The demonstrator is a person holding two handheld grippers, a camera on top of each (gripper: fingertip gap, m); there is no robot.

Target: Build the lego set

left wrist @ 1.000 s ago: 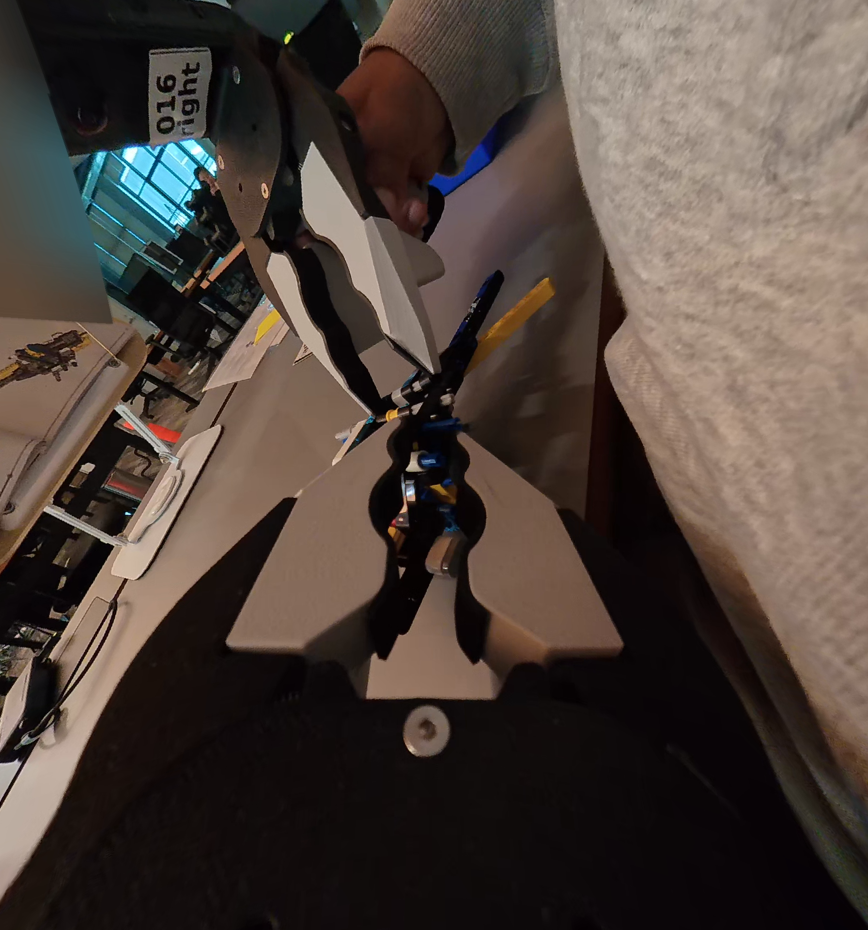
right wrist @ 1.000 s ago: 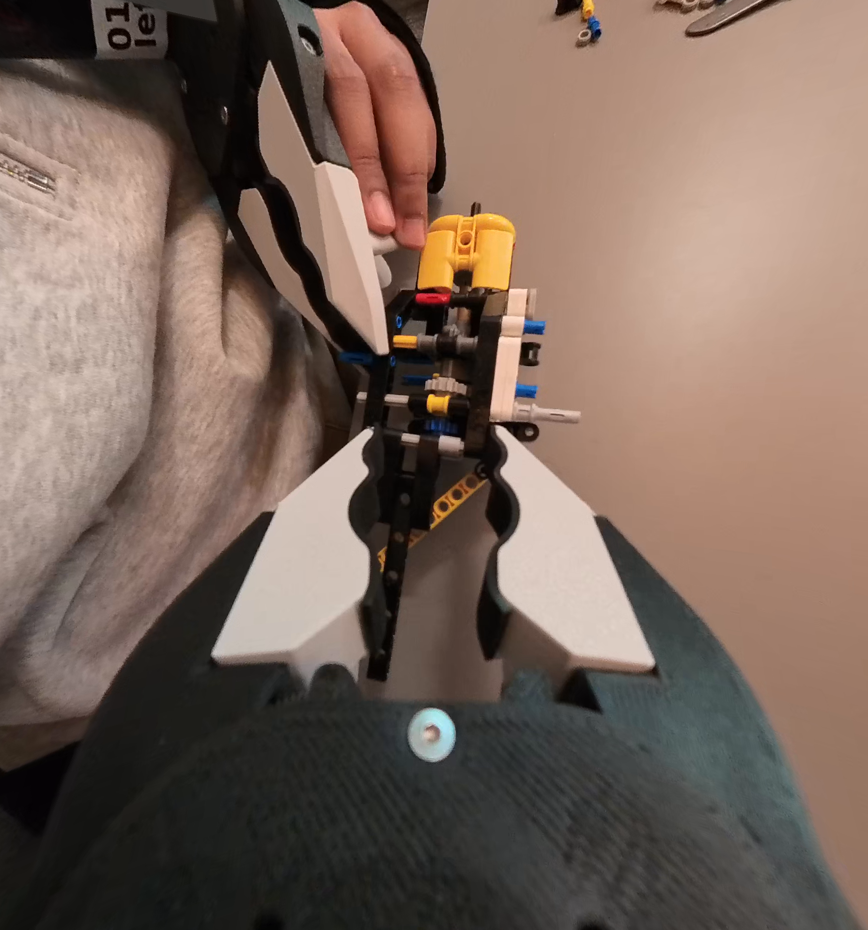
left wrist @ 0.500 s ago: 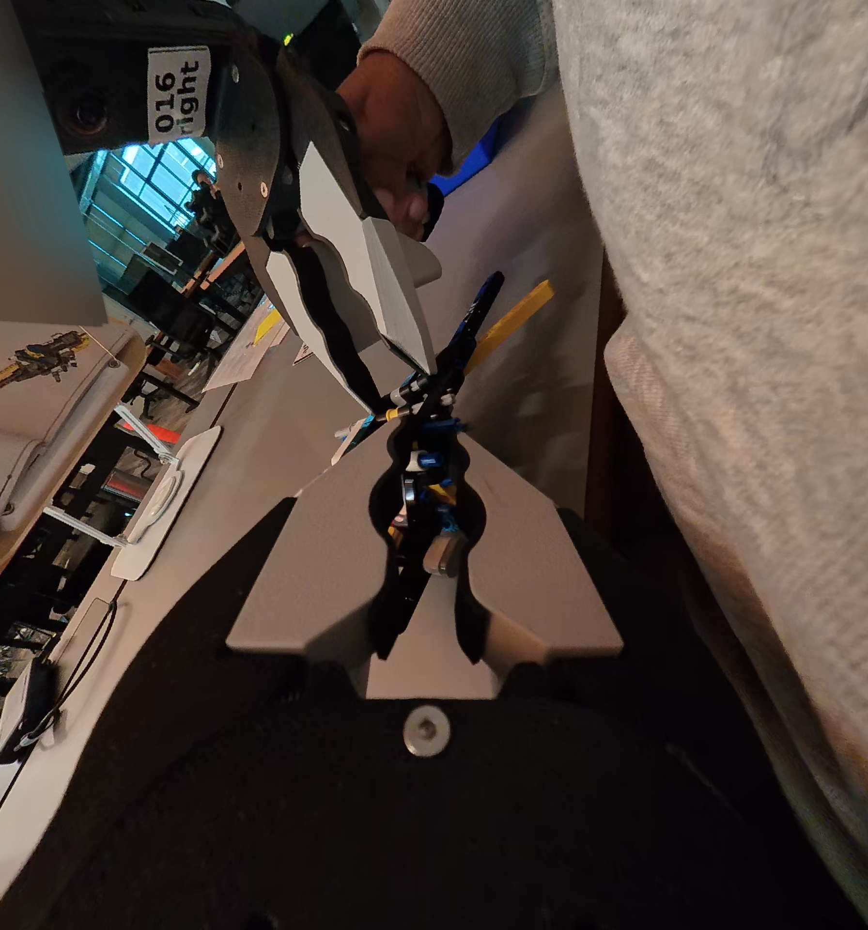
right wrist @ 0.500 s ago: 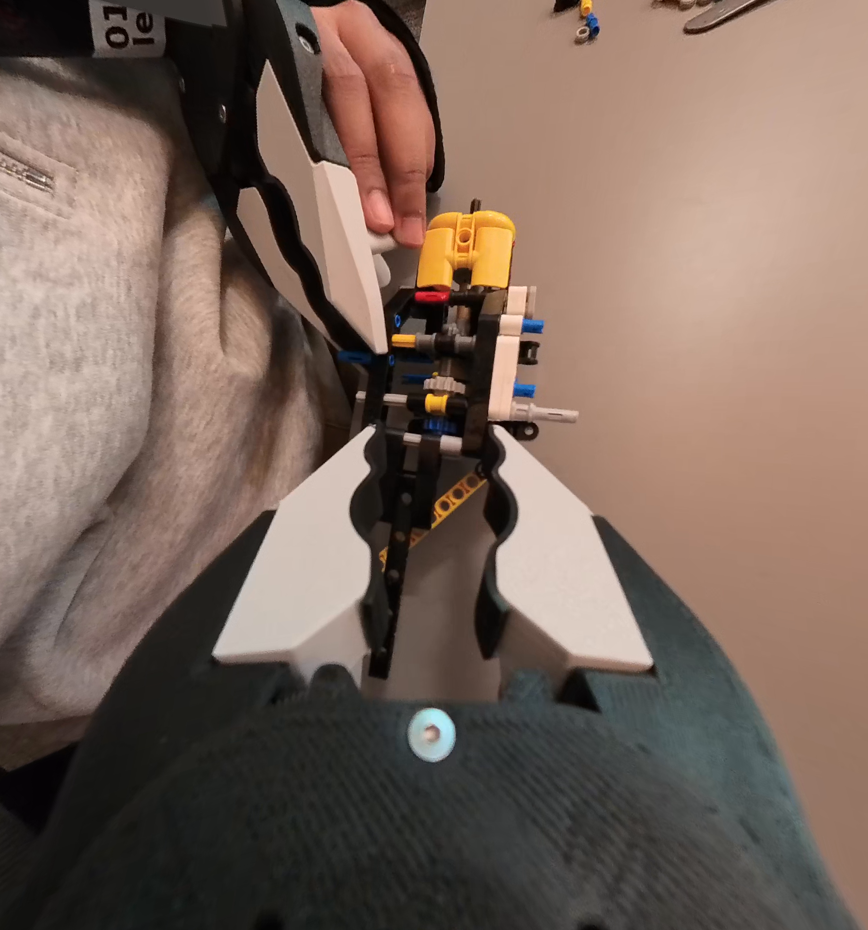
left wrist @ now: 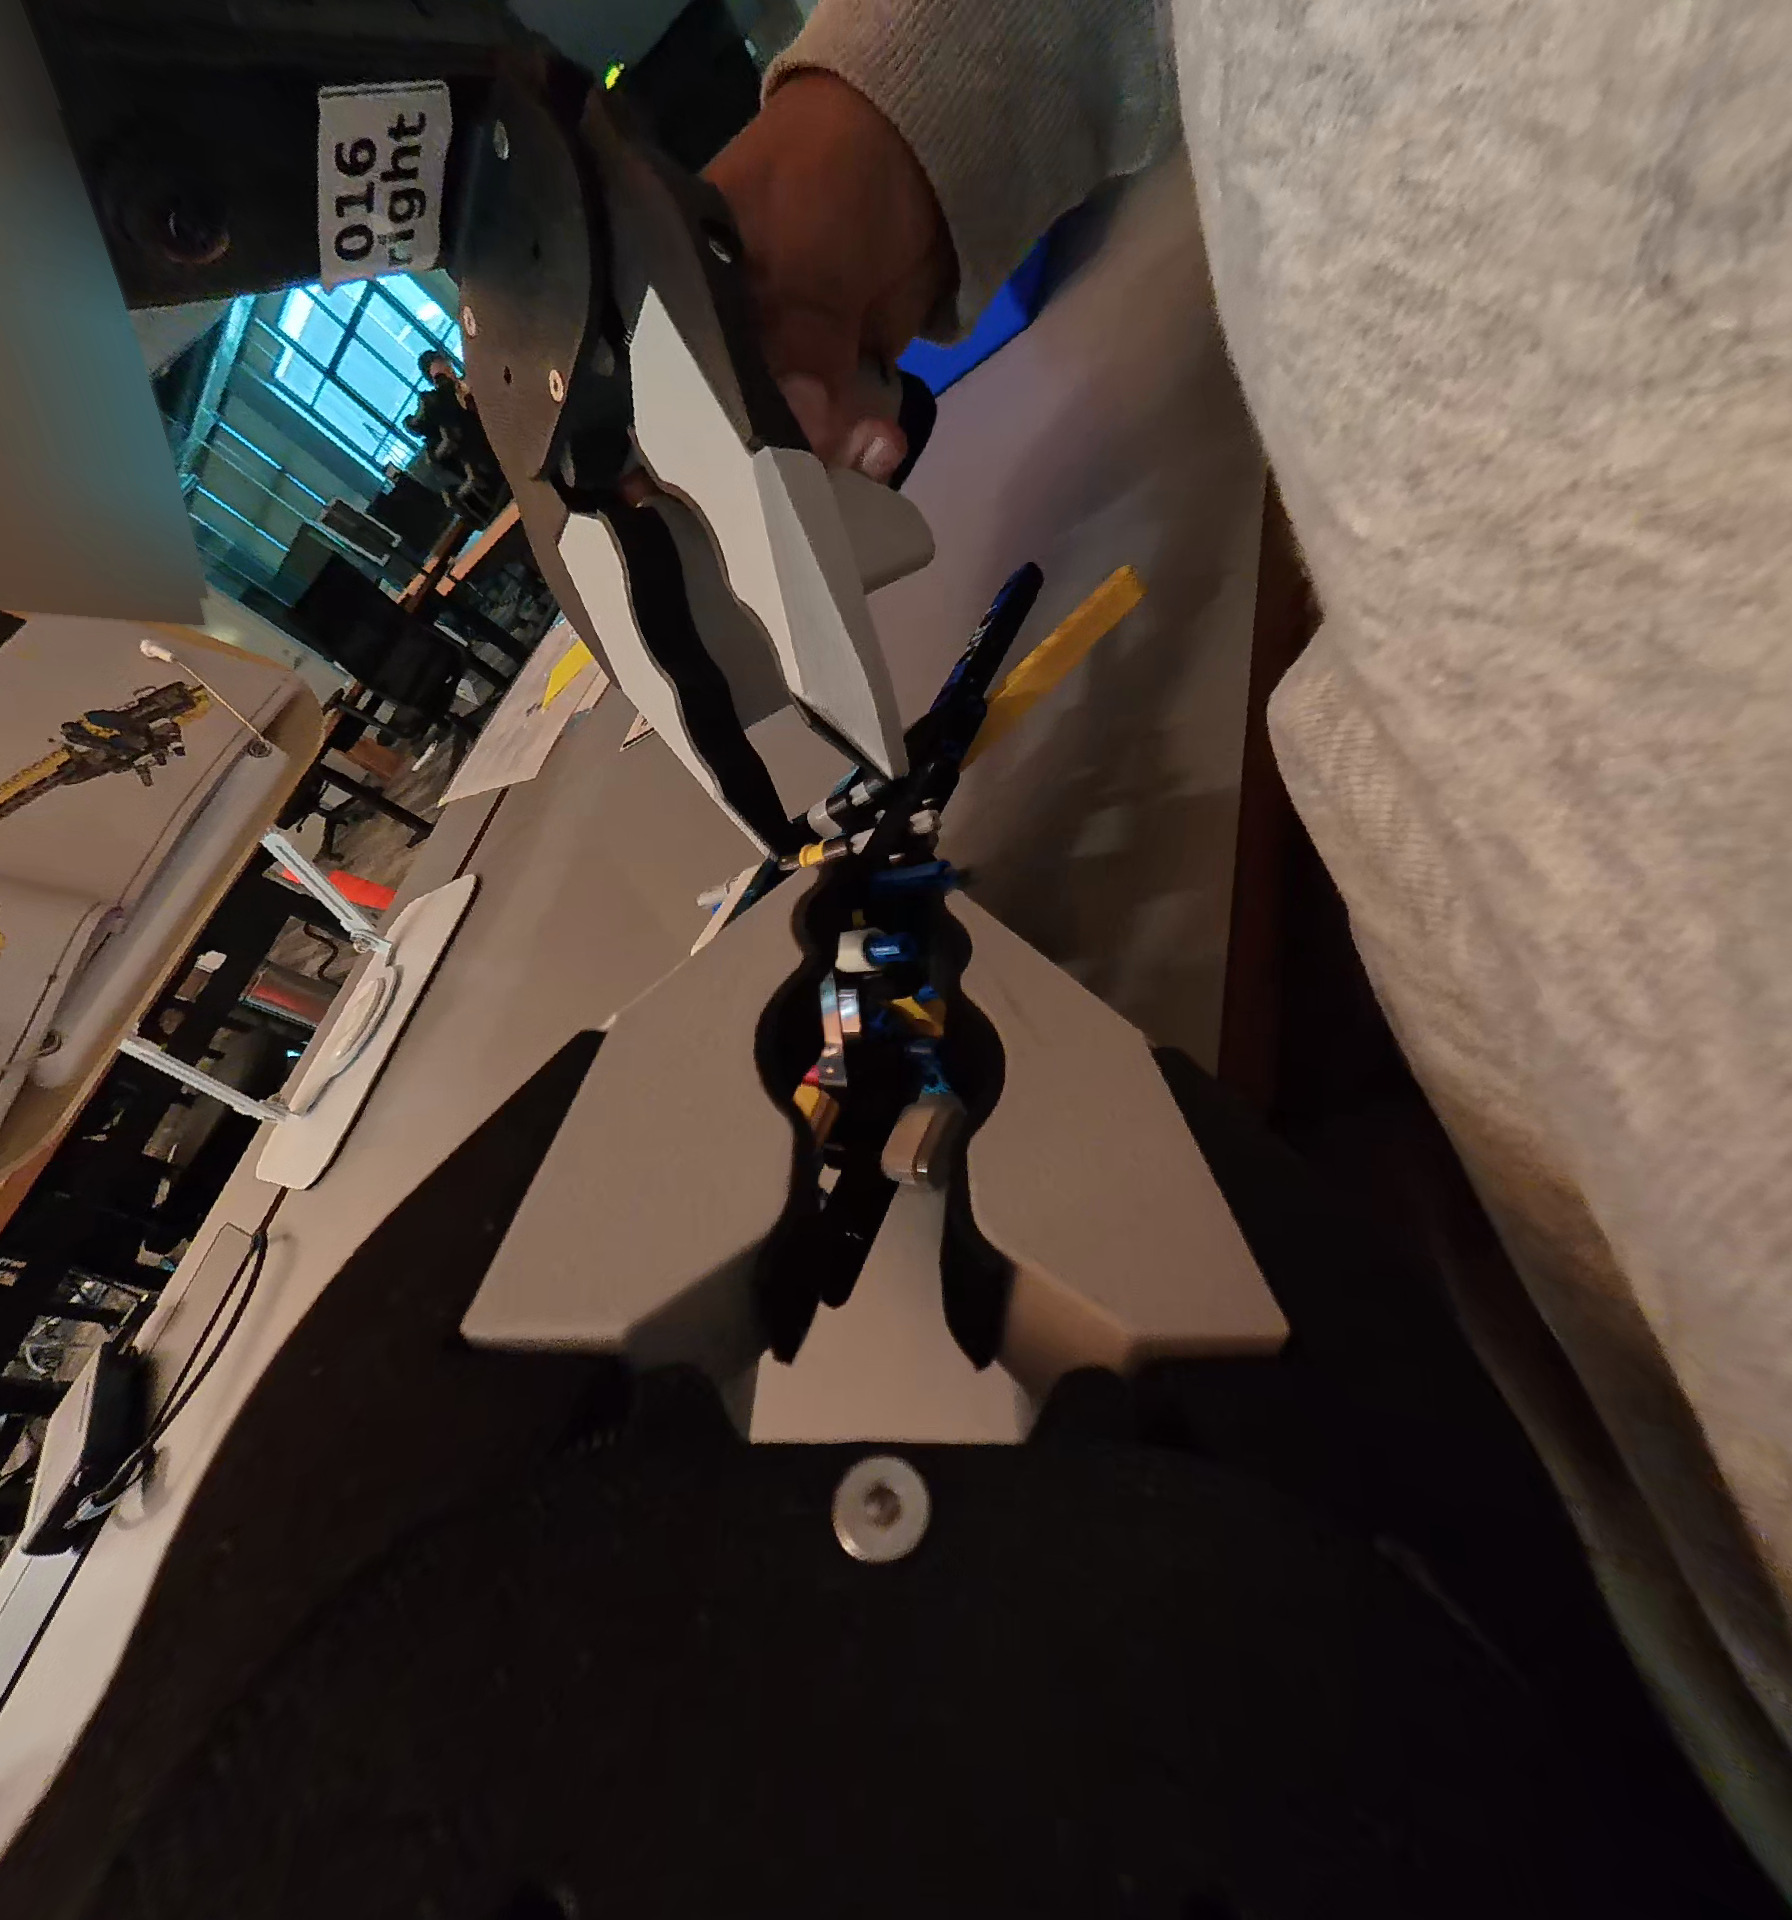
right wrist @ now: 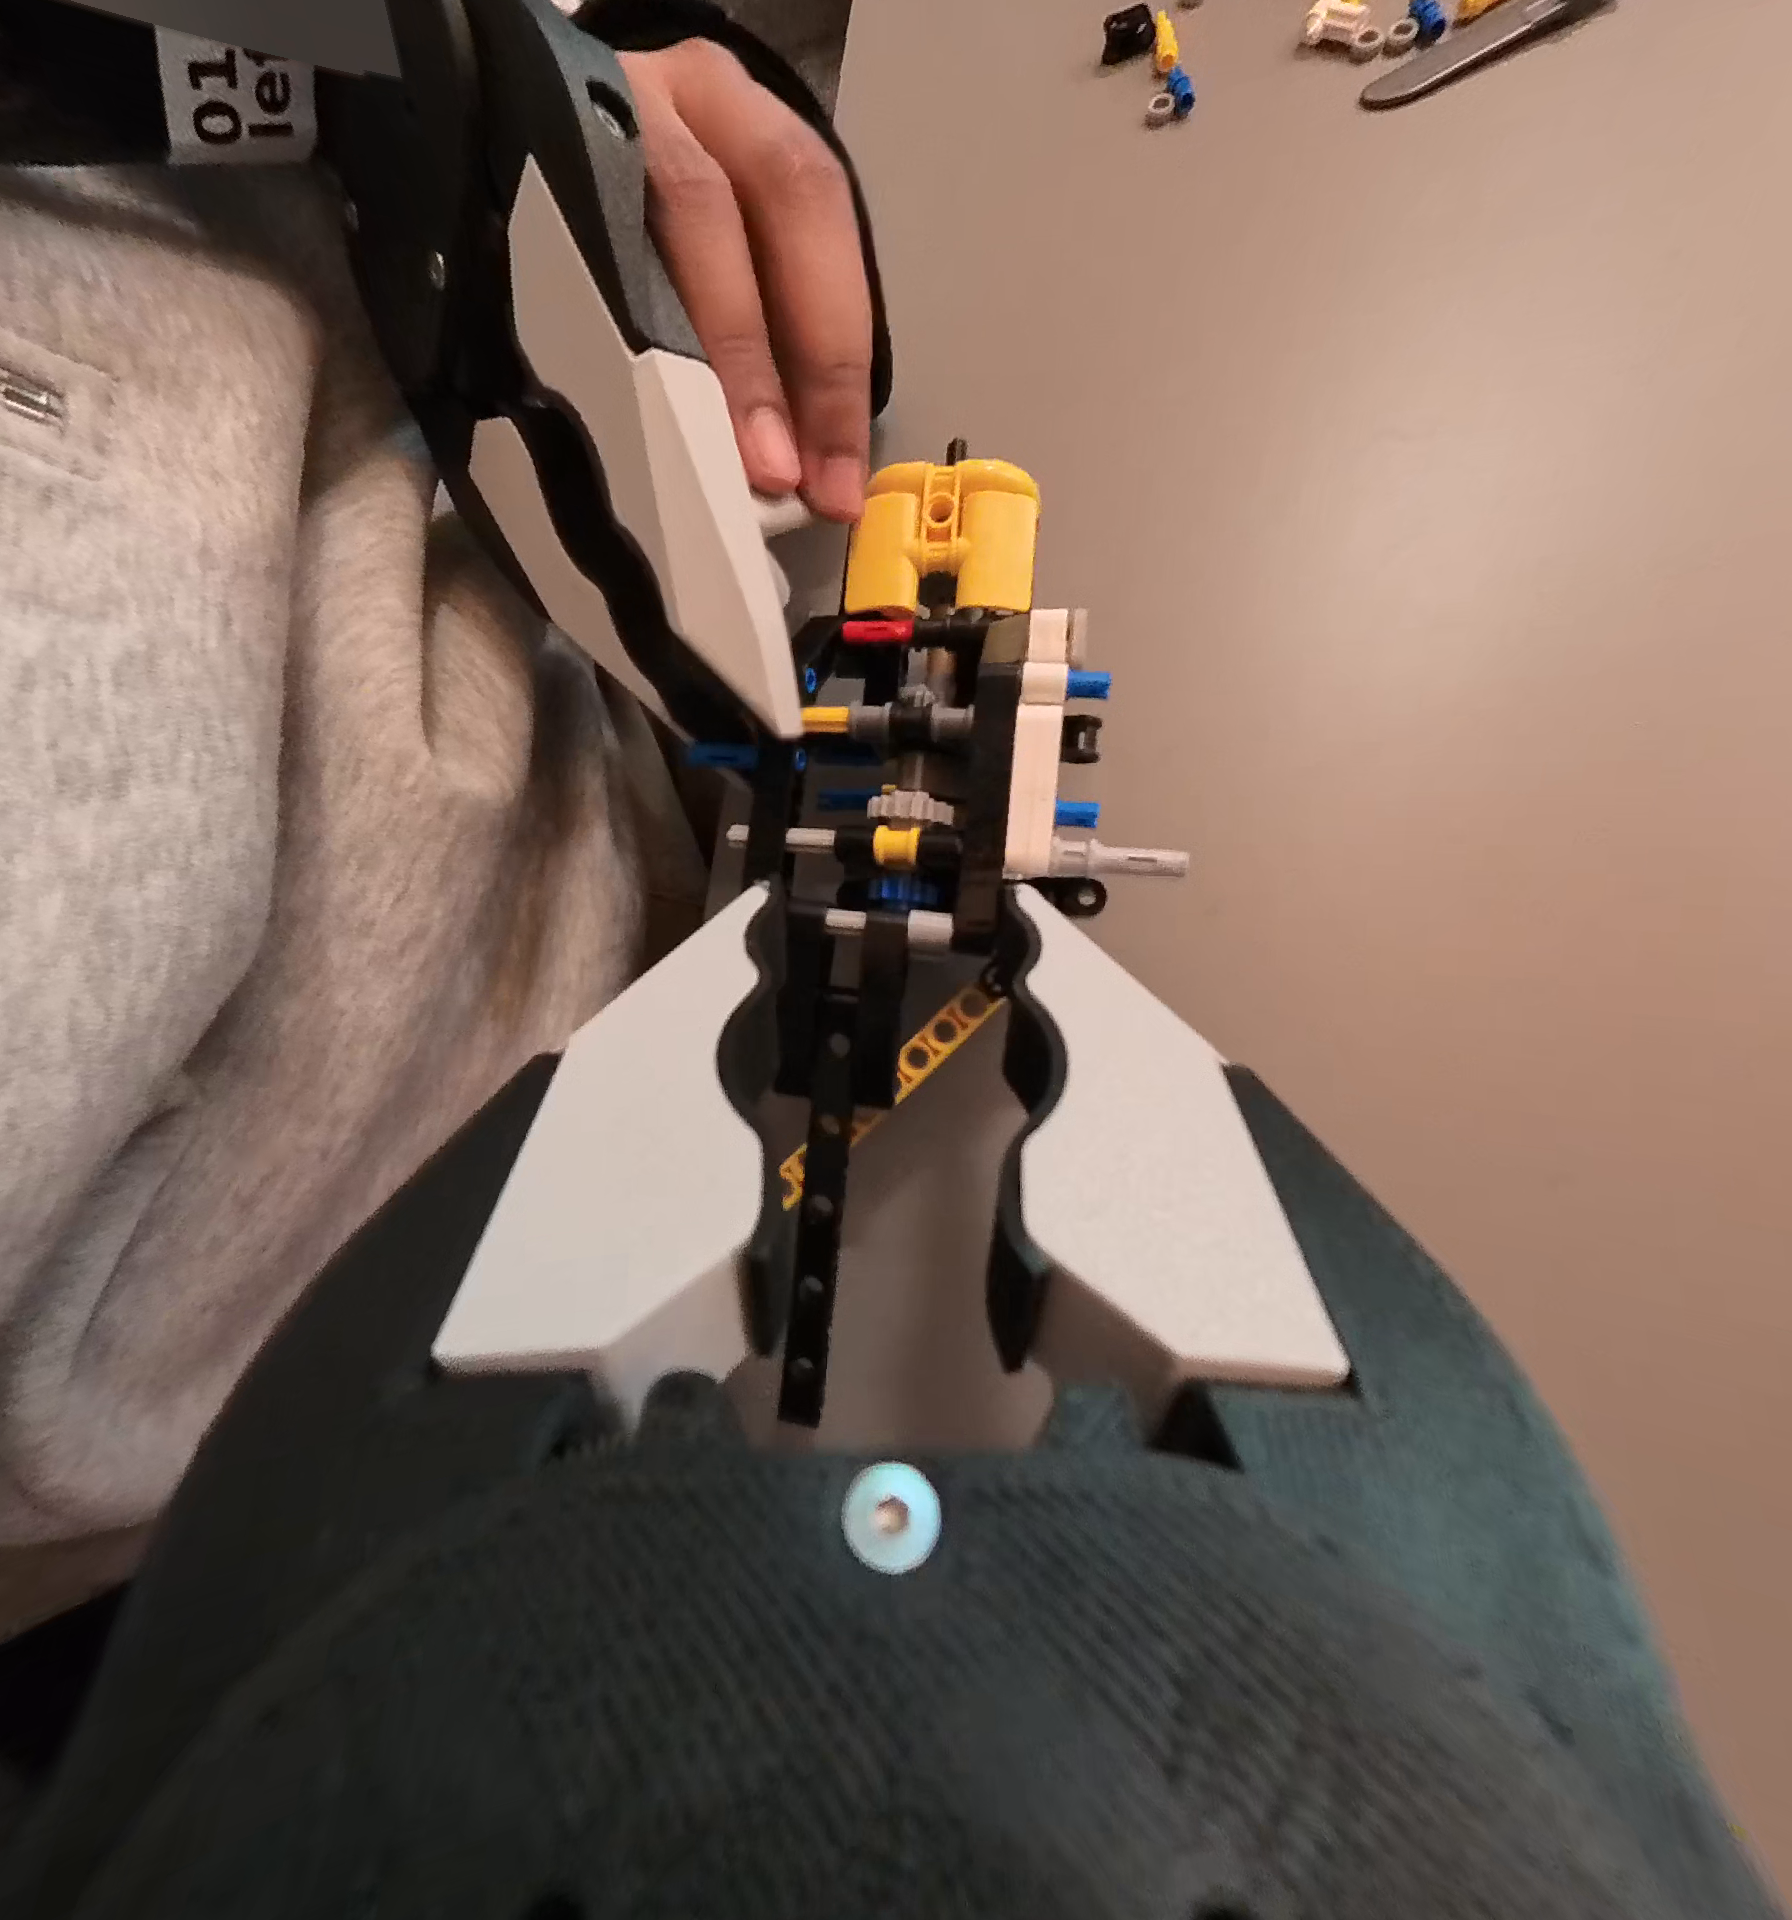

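Grey-white plastic fingers of the right gripper, nearest in the right wrist view, are closed partway on the lower end of a half-built lego model of black beams, blue and grey pins, small gears, a white side block and a yellow twin-cylinder piece on top; a black beam and a yellow beam run back between the jaws. Just beyond, the left gripper comes in from the upper left, its narrowed tips against the model's left edge beside a yellow-tipped axle. In the left wrist view the left gripper is nearly closed around the black and blue core of the model. Judged from this, the core mechanism is assembled, while loose small pieces at the far right of the beige tabletop suggest more remains. A person's grey fleece torso crowds the left side closely; open room lies to the right and far over the table.
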